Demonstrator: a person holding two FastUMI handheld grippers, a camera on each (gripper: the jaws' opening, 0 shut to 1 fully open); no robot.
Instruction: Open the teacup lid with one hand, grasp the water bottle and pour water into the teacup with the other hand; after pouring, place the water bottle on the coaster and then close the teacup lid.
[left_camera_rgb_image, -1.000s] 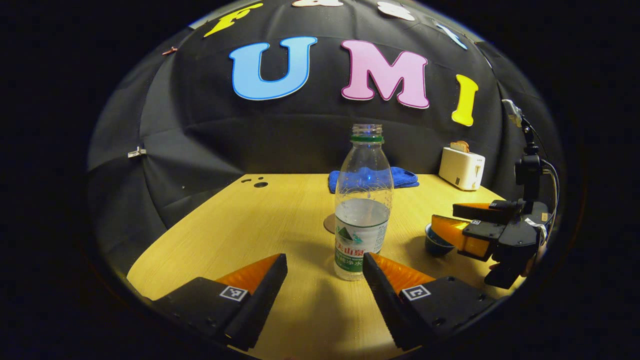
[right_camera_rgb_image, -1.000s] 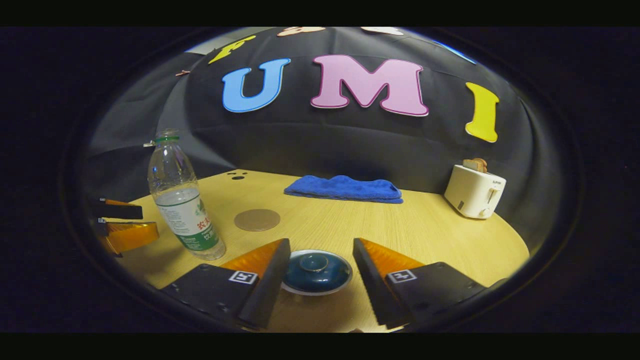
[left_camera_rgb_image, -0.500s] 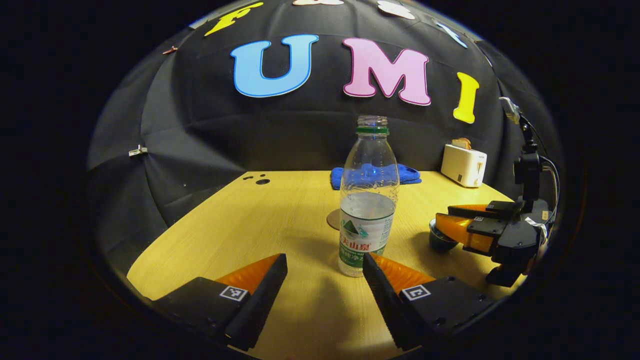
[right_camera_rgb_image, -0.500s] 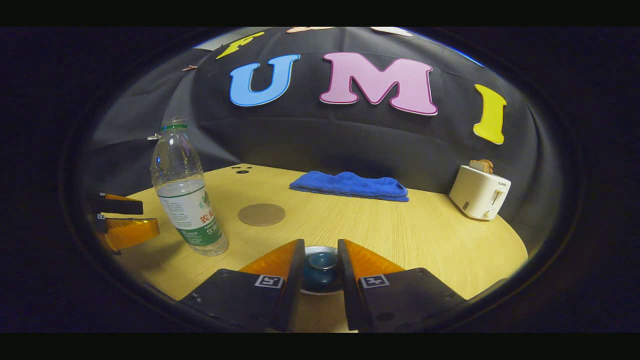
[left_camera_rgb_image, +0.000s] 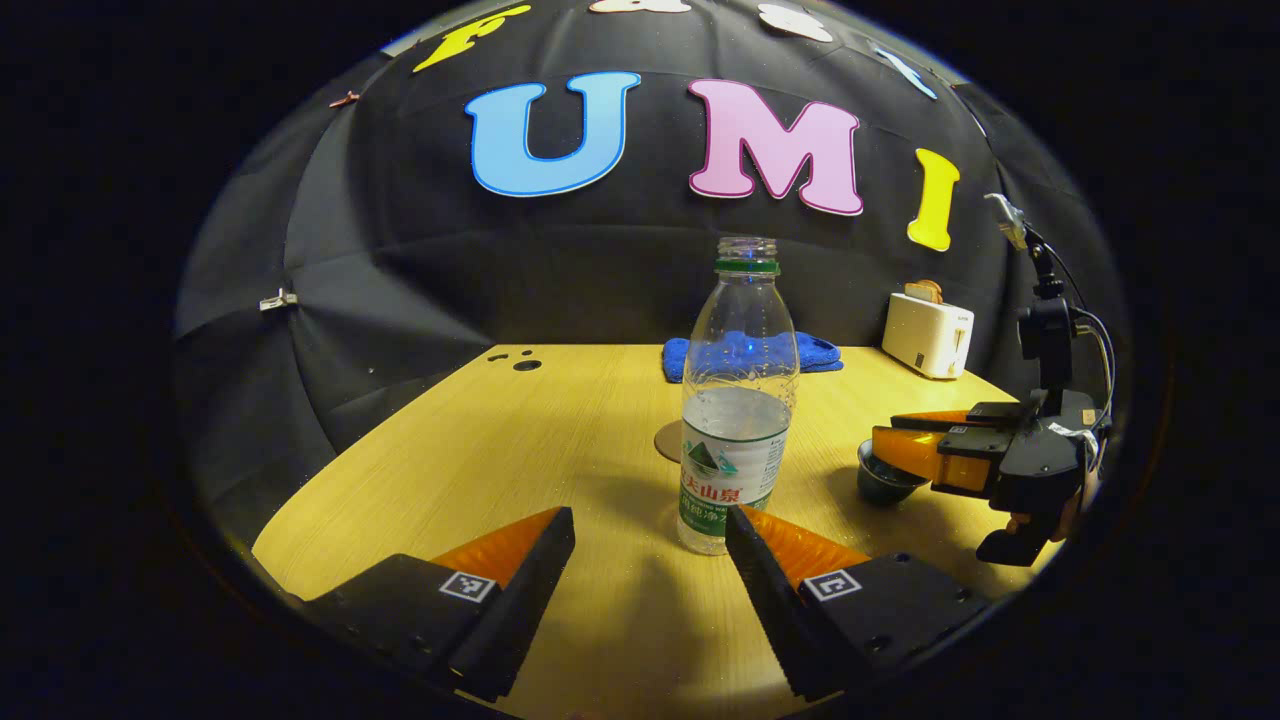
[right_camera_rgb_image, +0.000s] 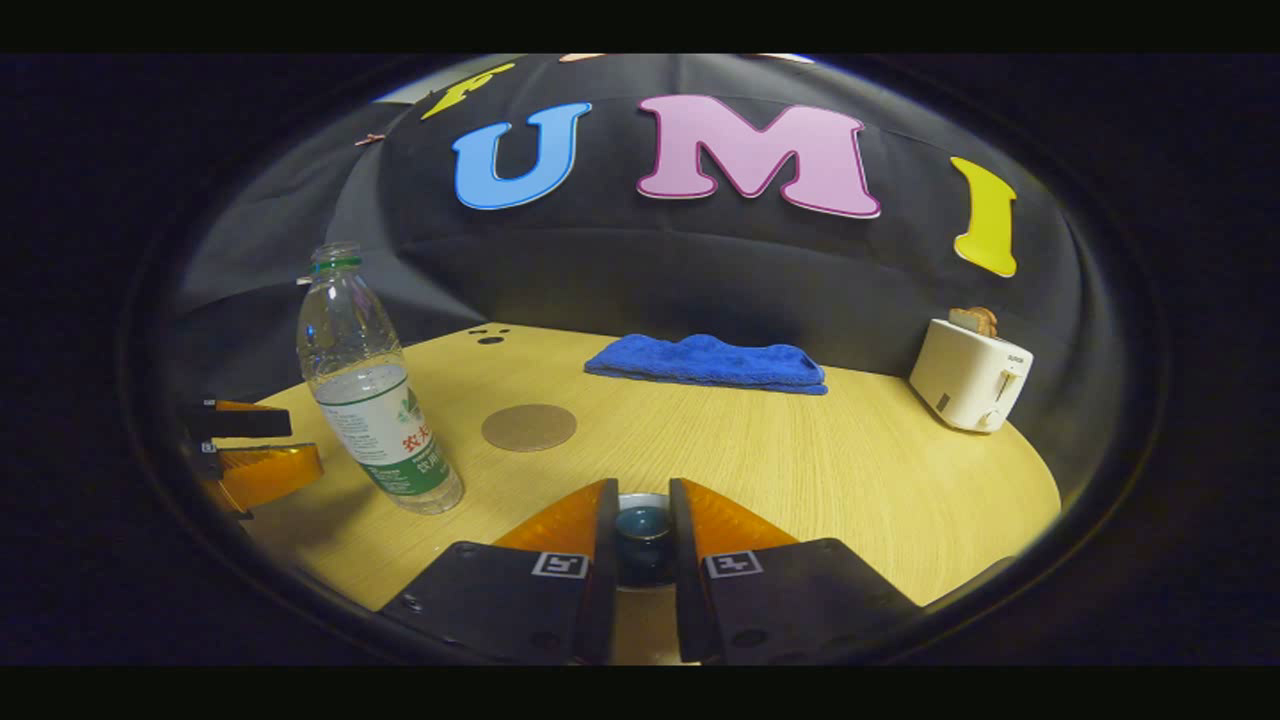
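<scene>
Right gripper (right_camera_rgb_image: 640, 500) tighter around lid (right_camera_rgb_image: 641, 525)

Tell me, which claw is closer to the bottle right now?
Left. The left claw stands open just in front of the bottle, one finger beside its base. The right claw is off to the side, closed around the teacup lid.

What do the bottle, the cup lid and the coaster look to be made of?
Bottle: clear thin plastic, see-through with a paper-like label. Cup lid: probably glazed ceramic, dark blue and glossy with a pale rim. Coaster: matte brown flat disc, perhaps cork or wood; the look leaves it open.
</scene>
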